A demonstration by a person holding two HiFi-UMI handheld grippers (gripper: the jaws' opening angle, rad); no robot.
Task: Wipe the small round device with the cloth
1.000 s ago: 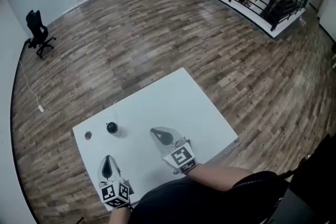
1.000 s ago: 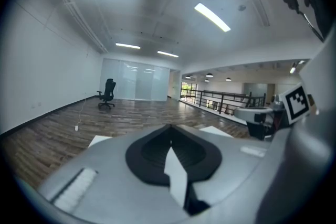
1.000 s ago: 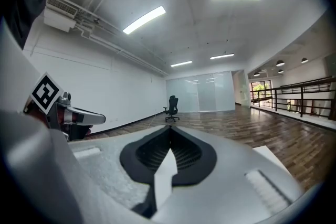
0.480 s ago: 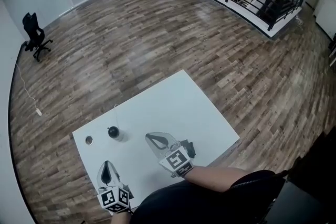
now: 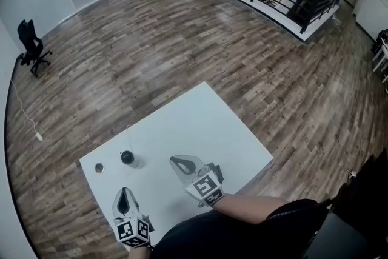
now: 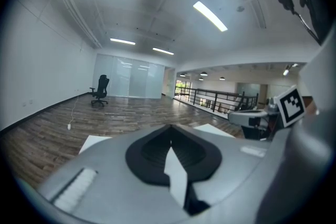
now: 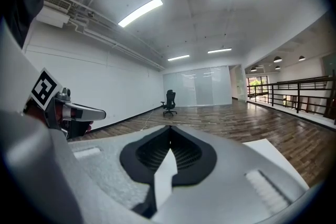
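Hovering shut and empty, the left gripper (image 5: 125, 192) and right gripper (image 5: 179, 161) first need a cloth, unseen here, to wipe the device (image 5: 127, 158) near the table's (image 5: 206, 124) left corner.

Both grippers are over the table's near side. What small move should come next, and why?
Probably open the left gripper and ease it toward the small round device, which stands just beyond it on the table. Both it and the right gripper are shut and empty, and no cloth shows.
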